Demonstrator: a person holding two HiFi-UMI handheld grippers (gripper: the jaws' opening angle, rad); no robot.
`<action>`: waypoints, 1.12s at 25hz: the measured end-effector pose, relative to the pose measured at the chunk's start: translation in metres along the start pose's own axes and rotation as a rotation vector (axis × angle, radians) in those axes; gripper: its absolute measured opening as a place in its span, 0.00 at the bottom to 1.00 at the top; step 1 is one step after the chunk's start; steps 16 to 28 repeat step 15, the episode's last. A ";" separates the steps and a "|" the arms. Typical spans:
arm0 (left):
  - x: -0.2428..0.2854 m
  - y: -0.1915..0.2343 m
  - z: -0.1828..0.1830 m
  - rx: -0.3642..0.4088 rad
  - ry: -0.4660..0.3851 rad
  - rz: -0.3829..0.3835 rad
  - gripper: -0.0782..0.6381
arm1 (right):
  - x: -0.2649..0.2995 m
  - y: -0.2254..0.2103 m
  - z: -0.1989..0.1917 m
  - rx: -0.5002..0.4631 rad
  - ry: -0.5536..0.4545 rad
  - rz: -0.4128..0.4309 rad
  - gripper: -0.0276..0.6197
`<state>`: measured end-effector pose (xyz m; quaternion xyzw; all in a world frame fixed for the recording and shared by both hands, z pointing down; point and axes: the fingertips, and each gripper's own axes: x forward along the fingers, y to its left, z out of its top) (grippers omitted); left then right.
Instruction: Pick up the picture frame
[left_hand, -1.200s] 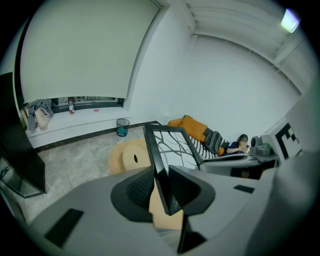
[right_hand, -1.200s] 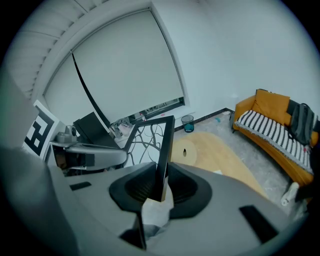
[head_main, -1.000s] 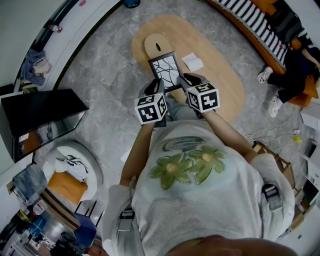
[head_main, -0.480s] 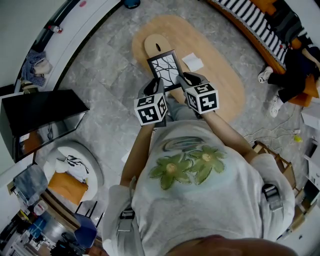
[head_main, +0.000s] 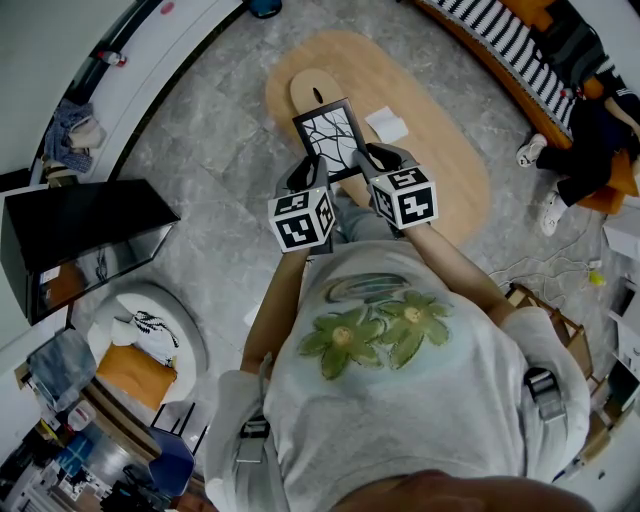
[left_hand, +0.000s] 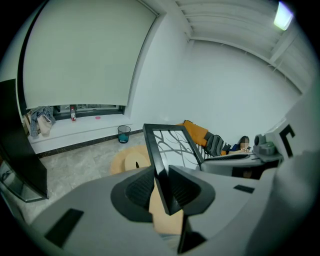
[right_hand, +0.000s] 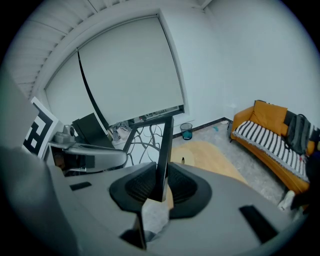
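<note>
Picture frame (head_main: 328, 135) held clear above the oval wooden desk (head_main: 440, 150), upper centre, edged slightly up-left against a second ago. Left gripper (head_main: 303, 178) jaws clamp its left edge, right gripper (head_main: 375, 160) jaws its right edge, both partly closed. White paper (head_main: 385, 125) on desk; grey stone floor (head_main: 200, 170); orange sofa (head_main: 505, 40) upper right.

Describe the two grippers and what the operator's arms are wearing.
Both the left gripper and right gripper have smooth grey shells with dark ribbed pads inside the jaws. Each carries a white cube printed with black square markers. Arms are bare below the short sleeves of a pale T-shirt with green flowers.
</note>
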<state>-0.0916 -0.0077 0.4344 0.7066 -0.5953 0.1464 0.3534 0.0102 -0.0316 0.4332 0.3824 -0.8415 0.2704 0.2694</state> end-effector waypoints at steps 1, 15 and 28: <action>0.000 0.000 0.000 0.000 -0.001 0.000 0.24 | 0.000 0.001 0.001 -0.001 -0.003 0.000 0.17; -0.003 0.004 0.000 0.002 -0.002 0.004 0.24 | 0.002 0.005 0.000 -0.005 -0.008 -0.002 0.17; -0.003 0.004 0.000 0.002 -0.002 0.004 0.24 | 0.002 0.005 0.000 -0.005 -0.008 -0.002 0.17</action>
